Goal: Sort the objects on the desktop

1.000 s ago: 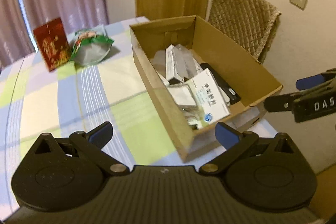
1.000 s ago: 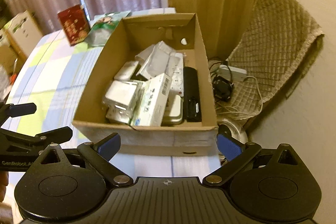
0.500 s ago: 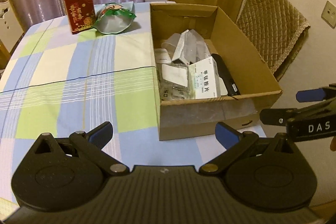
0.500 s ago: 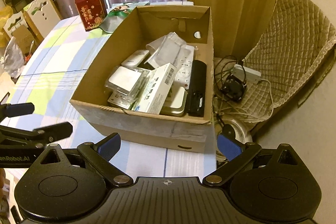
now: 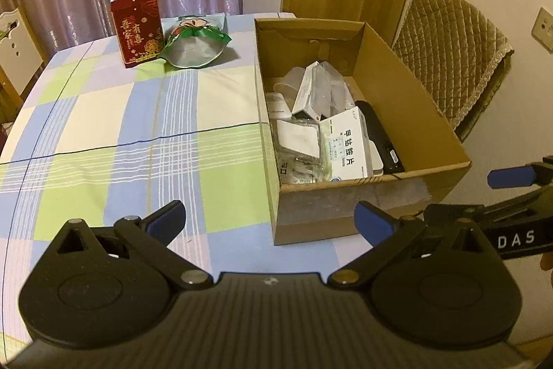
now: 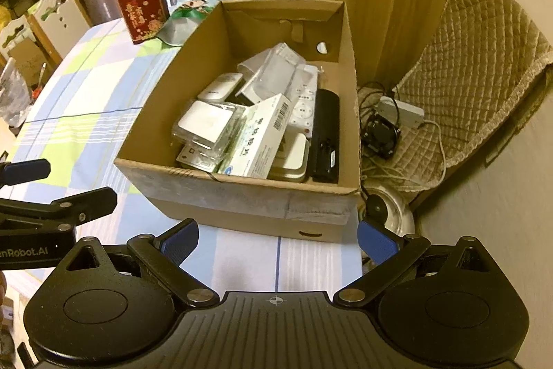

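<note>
An open cardboard box [image 5: 414,113] [image 6: 166,92] stands at the right edge of a checked tablecloth. Inside lie a white medicine carton [image 5: 347,144] [image 6: 259,137], a black remote [image 5: 378,137] [image 6: 325,134], a white remote [image 6: 304,99], clear plastic packs [image 6: 207,123] and other small white items. My left gripper [image 5: 269,220] hovers open in front of the box's near left corner, holding nothing. My right gripper [image 6: 276,237] is open and empty before the box's near wall. Each gripper shows at the edge of the other's view.
A red gift box [image 5: 136,26] [image 6: 140,9] and a green snack bag [image 5: 193,42] [image 6: 188,18] stand at the table's far side. A quilted chair [image 5: 452,57] [image 6: 484,57], cables with a power strip [image 6: 390,120] and a round appliance [image 6: 390,213] lie right of the table.
Both grippers have pulled back and swung, so the box now sits squarer and farther ahead in each view. Both stayed open and empty.
</note>
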`<state>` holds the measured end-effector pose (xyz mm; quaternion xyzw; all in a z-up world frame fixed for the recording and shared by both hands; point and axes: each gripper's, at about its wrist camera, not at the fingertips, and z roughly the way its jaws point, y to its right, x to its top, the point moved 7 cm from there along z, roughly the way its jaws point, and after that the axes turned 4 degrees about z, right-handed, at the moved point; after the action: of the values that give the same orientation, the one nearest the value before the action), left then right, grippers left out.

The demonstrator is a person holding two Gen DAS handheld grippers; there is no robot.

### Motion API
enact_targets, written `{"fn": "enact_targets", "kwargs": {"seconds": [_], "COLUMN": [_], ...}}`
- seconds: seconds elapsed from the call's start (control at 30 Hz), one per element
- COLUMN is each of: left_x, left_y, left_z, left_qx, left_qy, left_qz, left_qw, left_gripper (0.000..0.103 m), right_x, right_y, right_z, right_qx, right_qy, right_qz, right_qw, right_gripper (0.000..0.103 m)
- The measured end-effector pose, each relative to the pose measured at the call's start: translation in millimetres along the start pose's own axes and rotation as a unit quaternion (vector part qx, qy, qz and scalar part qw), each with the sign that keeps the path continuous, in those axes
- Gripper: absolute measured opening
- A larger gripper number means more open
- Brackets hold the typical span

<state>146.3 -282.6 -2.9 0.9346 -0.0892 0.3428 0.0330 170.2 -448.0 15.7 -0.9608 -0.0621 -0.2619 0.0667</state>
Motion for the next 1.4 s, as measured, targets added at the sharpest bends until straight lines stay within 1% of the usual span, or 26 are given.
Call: {"fn": "enact_targets", "kwargs": {"seconds": [0.57,1.4], "left_x": [-5,-16], "left_y": [-16,-18], "left_z": [2,6], "left_qx": [-0.004,-0.011], "left_qy": [-0.014,-0.024], "left_qz": [0.000,0.010], "left_qw": [0.9999,0.9996], "left_gripper": [0.102,0.102], "right_x": [-1,-10], "right_y": [-12,-11], "right_z": [3,0], "right_qx": [-0.008,-0.014], "right_qy": [-0.006,-0.015], "right_qz": [0.001,0.007], "right_qw": [1.000,1.000], "right_gripper": [0.101,0.101]}}
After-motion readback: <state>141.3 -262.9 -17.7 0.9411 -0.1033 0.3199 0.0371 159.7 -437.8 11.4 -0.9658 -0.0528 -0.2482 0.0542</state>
